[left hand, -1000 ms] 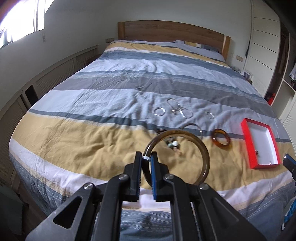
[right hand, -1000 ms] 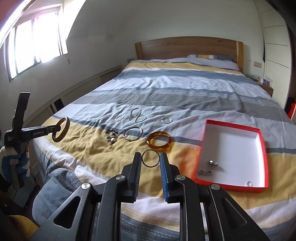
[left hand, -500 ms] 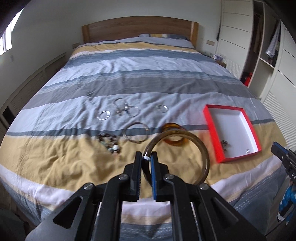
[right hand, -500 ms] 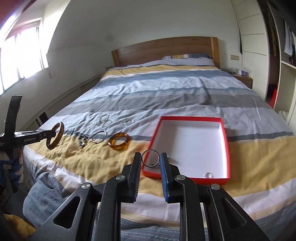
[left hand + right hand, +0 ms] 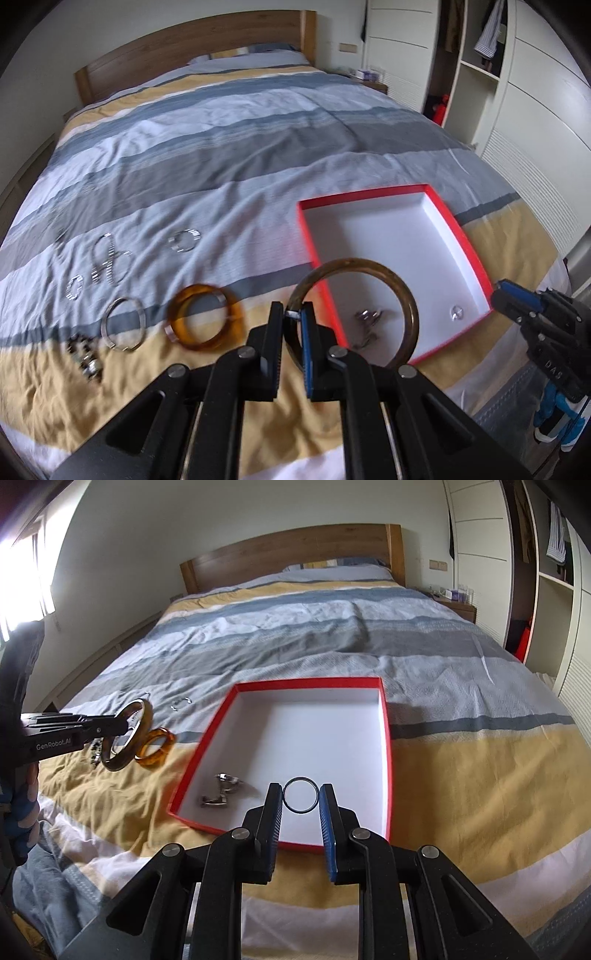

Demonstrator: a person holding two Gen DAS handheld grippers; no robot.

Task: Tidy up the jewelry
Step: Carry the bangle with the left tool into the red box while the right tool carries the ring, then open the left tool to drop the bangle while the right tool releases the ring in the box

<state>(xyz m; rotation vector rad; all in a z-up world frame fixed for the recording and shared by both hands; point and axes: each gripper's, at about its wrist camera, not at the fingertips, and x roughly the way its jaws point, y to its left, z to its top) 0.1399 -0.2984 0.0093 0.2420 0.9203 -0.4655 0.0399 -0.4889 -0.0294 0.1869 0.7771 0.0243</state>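
Observation:
My left gripper (image 5: 292,314) is shut on the rim of a large brown bangle (image 5: 397,282), held above the near left edge of the red box (image 5: 458,225). My right gripper (image 5: 301,794) is shut on a small dark ring (image 5: 301,780), which hangs over the box's (image 5: 386,738) white floor near its front wall. Inside the box lie a small silver piece (image 5: 221,790) and a tiny ring (image 5: 457,313). The right view shows the left gripper (image 5: 123,723) with the bangle (image 5: 127,755) at the left.
On the striped bedspread left of the box lie an amber bangle (image 5: 207,321), a thin silver hoop (image 5: 123,325), a dark bead cluster (image 5: 85,358) and several silver chains and rings (image 5: 110,262). A wardrobe (image 5: 535,92) stands to the right. The wooden headboard (image 5: 291,554) is at the far end.
Both grippers have swung right, toward the red box, which now fills more of each view. The left gripper still carries the brown bangle, the right one the small ring.

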